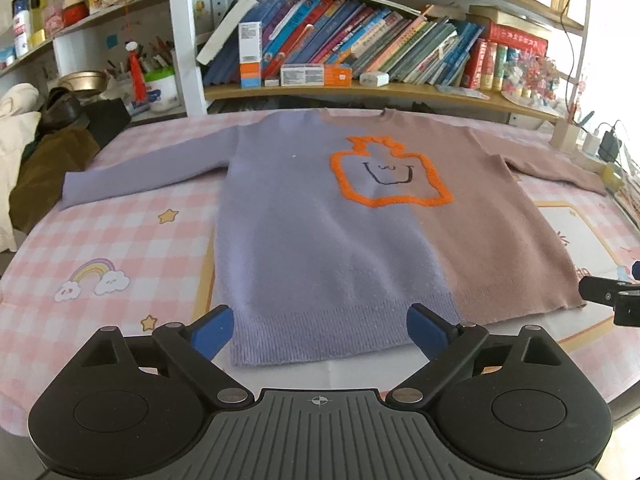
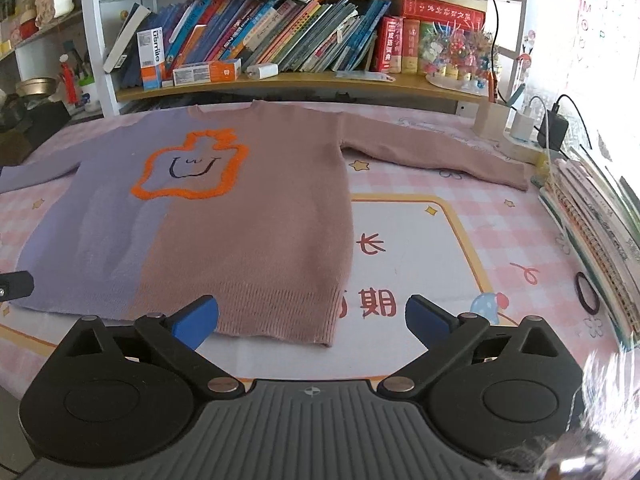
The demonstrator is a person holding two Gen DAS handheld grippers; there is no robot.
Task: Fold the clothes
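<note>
A two-tone sweater (image 1: 320,220) — lilac one half, dusty pink the other, with an orange outline around a small drawn face — lay flat on the checked cloth (image 1: 120,248). The left gripper (image 1: 320,330) stood wide and empty at its lilac hem; the right gripper (image 2: 312,320), equally wide, sat at the pink hem corner. Beyond it, a shelf box (image 2: 151,58) read "uernile" or similar; red characters marked the cloth.

Pink checked tabletop (image 1: 120,232); sweater (image 1: 320,232) flat, sleeves spread.

bookshelf (image 1: 360,88) crammed, behind | pink checked tablecloth (image 1: 120,240) | daylight from right
</note>
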